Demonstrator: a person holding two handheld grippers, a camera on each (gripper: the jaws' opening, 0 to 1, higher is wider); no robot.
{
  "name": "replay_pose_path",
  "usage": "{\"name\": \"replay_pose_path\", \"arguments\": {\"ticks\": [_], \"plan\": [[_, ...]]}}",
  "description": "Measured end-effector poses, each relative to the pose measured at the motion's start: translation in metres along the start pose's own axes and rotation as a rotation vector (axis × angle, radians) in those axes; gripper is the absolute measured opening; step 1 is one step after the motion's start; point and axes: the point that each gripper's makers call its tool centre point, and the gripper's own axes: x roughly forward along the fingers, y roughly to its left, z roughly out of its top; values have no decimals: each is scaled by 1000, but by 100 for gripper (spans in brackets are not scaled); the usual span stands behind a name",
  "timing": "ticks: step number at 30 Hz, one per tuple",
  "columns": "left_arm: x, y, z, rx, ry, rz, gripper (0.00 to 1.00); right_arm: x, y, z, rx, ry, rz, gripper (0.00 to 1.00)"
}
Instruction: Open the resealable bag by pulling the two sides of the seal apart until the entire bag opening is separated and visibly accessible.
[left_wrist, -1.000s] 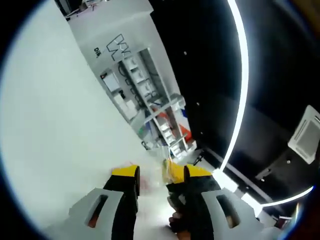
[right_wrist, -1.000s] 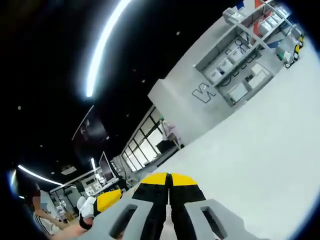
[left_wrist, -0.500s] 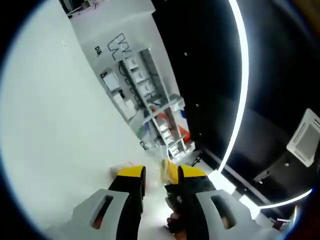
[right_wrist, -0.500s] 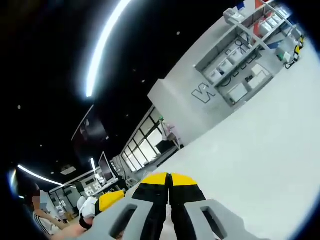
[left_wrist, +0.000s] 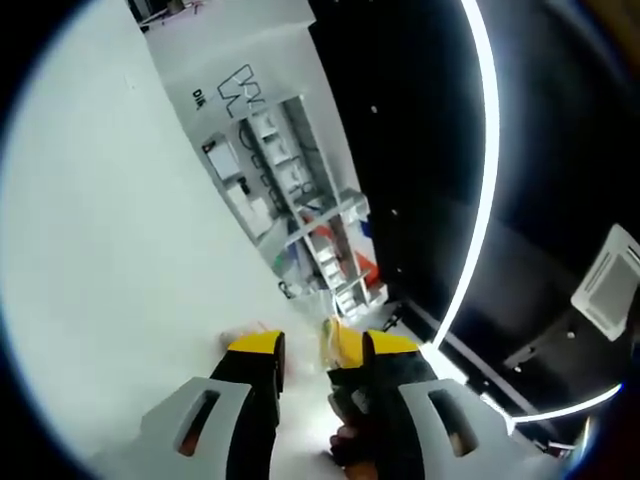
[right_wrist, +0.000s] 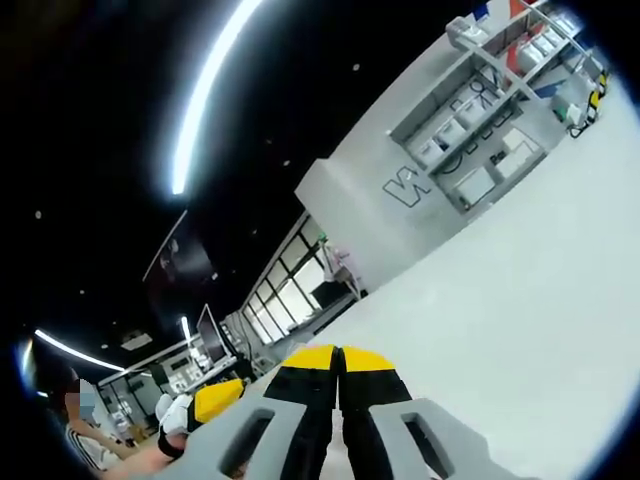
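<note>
left tool (left_wrist: 308, 348): open a little, holds nothing, hardly moved | right tool (right_wrist: 339, 356): pressed together, grip unclear | bag (left_wrist: 262, 330): faint clear edge, lower middle | not open yet

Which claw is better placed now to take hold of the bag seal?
Probably the left claw: its jaws stand apart, with a faint clear film, perhaps the bag, between them. The right claw has its jaws pressed together.

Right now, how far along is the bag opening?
Done: nothing I can confirm, no open bag mouth shows. In hand: the right gripper is shut; the left gripper stands open, with a faint film, possibly the bag, at one tip. Left: pulling the seal apart.
</note>
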Motion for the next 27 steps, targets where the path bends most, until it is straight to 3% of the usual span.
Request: {"name": "replay_pose_path", "arguments": {"ticks": [10, 23, 27], "plan": [[-1, -2, -1, -19, 9, -8, 36, 4, -5, 4, 3, -5, -2, 0], [-6, -9, -7, -29, 40, -27, 49, 2, -5, 5, 1, -8, -5, 0], [-8, -12, -9, -31, 49, -32, 57, 0, -4, 4, 3, -11, -5, 0]]}}
